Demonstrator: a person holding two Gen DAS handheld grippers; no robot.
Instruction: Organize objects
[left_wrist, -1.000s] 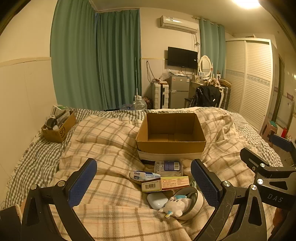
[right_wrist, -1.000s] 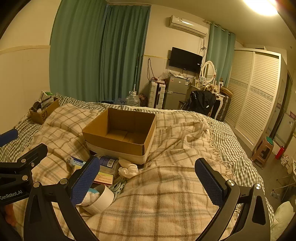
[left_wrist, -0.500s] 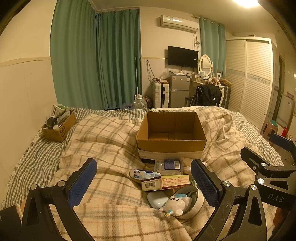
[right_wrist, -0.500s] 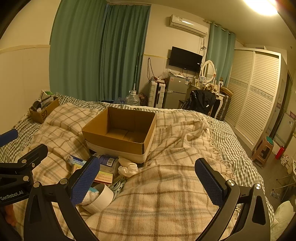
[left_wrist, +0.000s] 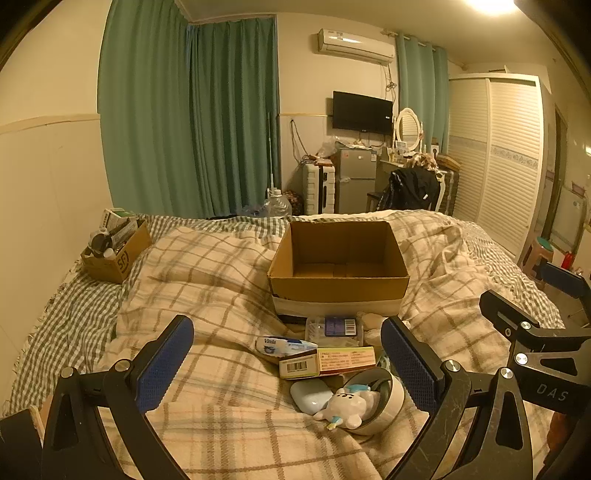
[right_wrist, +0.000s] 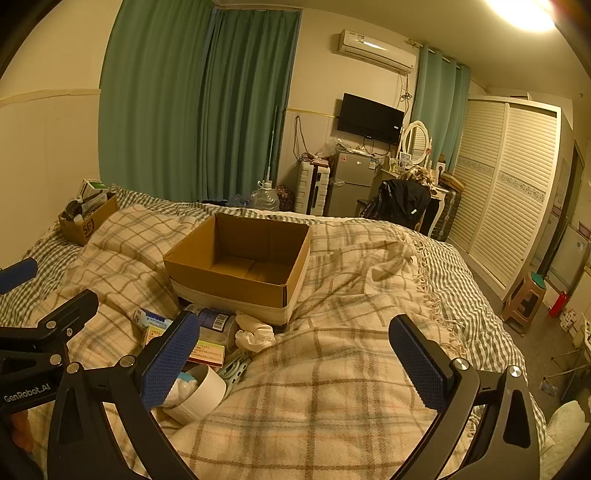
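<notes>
From your left wrist camera, your left gripper (left_wrist: 286, 363) has its blue-padded fingers (left_wrist: 166, 360) spread wide with nothing between them, above the beige plaid blanket (left_wrist: 207, 284). The pile to sort lies just ahead, between the two fingers and nearer the right one. Closest to you a white cartoon animal figurine (left_wrist: 349, 406) leans in a round white bowl lying on its side (left_wrist: 384, 402), which sits just beside the right finger. A pale blue oval case (left_wrist: 310, 395) touches the figurine on its left. Beyond them lies a flat yellow and brown carton with a barcode (left_wrist: 327, 363), then a white and blue tissue pack (left_wrist: 284, 345) and a clear plastic box with a dark label (left_wrist: 334, 328). The open brown cardboard box (left_wrist: 338, 266) stands upright just behind the pile, nothing visible inside it. A small brown cardboard box stuffed with items (left_wrist: 114, 254) sits well apart at the far left edge of the bed. Your right gripper (left_wrist: 532, 332) shows at the right edge.

From your right wrist camera, your right gripper (right_wrist: 295, 358) is also spread wide and holds nothing, over bare blanket. The pile lies to its left, partly behind the left finger: the bowl (right_wrist: 201, 393) just beside that finger, a crumpled white tissue (right_wrist: 255, 332) ahead of it, and a pale green plastic clip (right_wrist: 234, 367) between them. The open box (right_wrist: 240, 262) stands ahead and to the left, touching neither finger.
</notes>
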